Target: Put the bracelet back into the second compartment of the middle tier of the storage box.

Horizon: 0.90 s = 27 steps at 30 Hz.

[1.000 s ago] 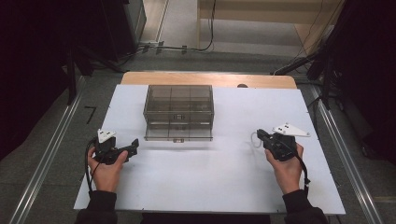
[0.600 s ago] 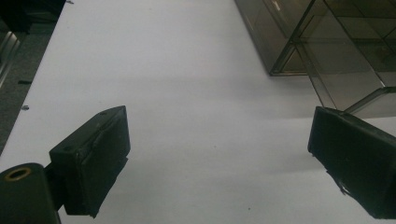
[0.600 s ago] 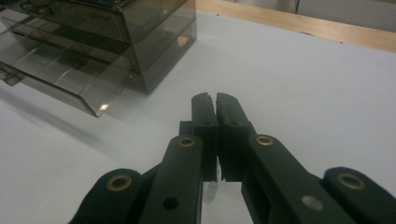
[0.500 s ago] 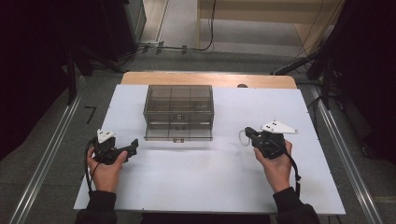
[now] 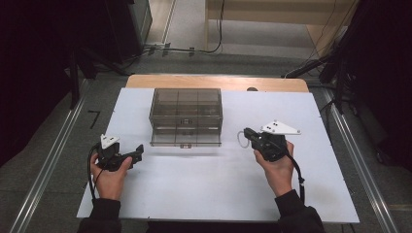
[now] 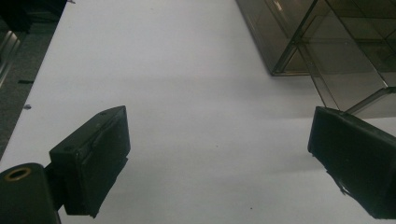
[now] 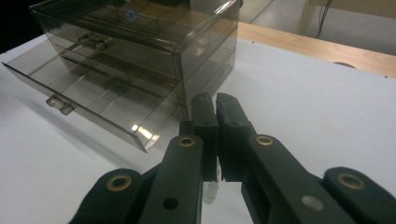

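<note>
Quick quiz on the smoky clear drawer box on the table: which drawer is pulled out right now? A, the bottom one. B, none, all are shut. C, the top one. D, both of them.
A: in the right gripper view the bottom drawer juts forward from the drawer box with its handle out over the table, while the upper drawer's handle sits flush with the front.
</note>
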{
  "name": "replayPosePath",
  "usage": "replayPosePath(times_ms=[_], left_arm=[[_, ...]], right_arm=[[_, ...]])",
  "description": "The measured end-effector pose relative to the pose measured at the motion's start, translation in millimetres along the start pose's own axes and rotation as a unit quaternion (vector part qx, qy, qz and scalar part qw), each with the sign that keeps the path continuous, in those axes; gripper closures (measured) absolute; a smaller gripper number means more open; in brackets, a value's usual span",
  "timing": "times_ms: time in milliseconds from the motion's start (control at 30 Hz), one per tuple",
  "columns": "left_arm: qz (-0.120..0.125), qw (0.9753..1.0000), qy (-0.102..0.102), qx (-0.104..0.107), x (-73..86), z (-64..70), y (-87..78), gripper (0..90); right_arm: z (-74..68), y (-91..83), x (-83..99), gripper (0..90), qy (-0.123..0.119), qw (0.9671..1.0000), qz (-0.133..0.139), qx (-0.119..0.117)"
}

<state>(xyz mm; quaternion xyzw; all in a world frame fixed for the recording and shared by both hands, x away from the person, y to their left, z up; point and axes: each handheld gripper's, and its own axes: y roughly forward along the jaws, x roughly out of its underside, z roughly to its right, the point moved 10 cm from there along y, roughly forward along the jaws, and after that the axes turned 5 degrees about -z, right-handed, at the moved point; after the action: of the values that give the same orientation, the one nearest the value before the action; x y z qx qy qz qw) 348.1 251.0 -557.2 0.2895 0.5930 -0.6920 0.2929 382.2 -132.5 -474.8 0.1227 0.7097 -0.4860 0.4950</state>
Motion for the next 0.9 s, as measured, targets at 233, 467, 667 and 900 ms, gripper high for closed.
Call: replayPosePath(times_ms=[233, 467, 667, 900], left_arm=[[0.001, 1.0000, -0.002, 0.001, -0.2, -0.1, 0.2, 5.7], [0.001, 1.0000, -0.001, 0.002, -0.3, 0.0, 0.0, 5.7], [0.000, 1.0000, -0.003, 0.002, -0.3, -1.4, 0.0, 5.7], [0.000, 1.0000, -0.002, 0.002, -0.3, -0.5, 0.5, 5.7]], right_arm=[[-14.1, 2.0, -9.2, 85.0, -0.012, 0.9999, 0.001, -0.011], [-26.4, 5.6, -17.4, 85.0, -0.021, 0.9995, 0.006, -0.021], [-34.6, 9.3, -22.8, 85.0, -0.026, 0.9993, 0.007, -0.027], [-44.8, 13.0, -27.5, 85.0, -0.031, 0.9989, 0.008, -0.036]])
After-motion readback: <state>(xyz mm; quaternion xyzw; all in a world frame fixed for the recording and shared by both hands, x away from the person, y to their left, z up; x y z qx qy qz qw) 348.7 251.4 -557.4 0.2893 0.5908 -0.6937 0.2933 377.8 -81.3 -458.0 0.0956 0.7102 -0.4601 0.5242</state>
